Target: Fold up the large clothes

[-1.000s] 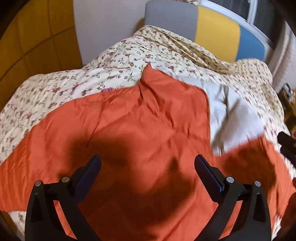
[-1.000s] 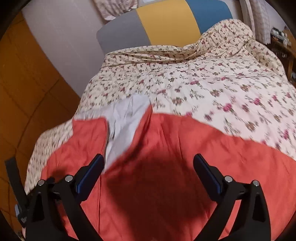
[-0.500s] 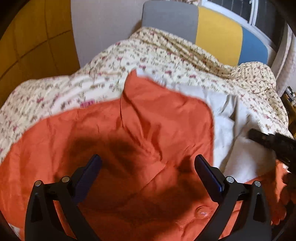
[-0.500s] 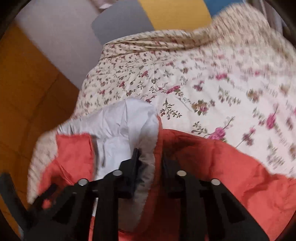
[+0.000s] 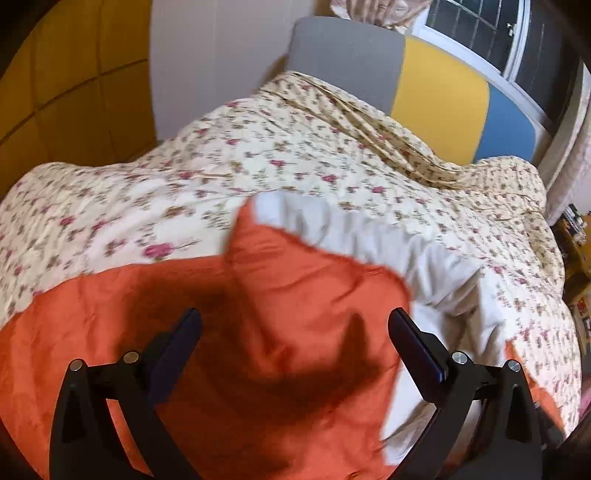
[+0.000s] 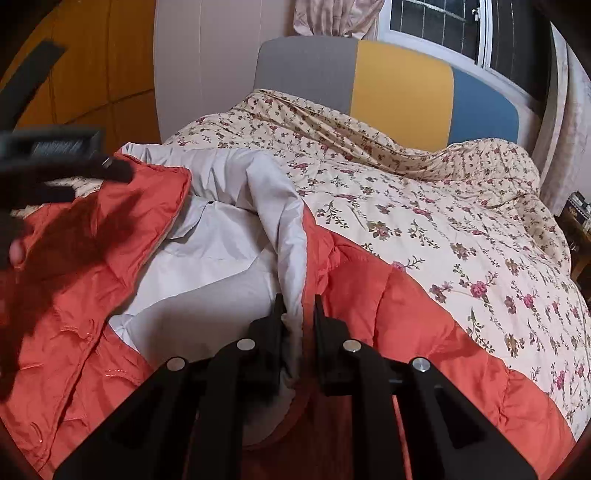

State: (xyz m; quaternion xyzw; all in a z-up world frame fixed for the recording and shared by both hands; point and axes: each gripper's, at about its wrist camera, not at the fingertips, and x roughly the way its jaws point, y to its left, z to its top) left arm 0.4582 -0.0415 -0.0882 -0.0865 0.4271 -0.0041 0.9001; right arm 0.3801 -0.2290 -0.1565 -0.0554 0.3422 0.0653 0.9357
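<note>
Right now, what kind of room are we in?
Most likely a bedroom. There is a bed with a flowery quilt, a padded headboard in grey, yellow and blue behind it, and a window with a curtain. An orange jacket lies spread on the quilt.

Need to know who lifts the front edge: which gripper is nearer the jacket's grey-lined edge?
Right. The right gripper is closing on the grey-lined edge of the orange jacket. The left gripper hangs open above the orange panel, apart from that edge.
</note>
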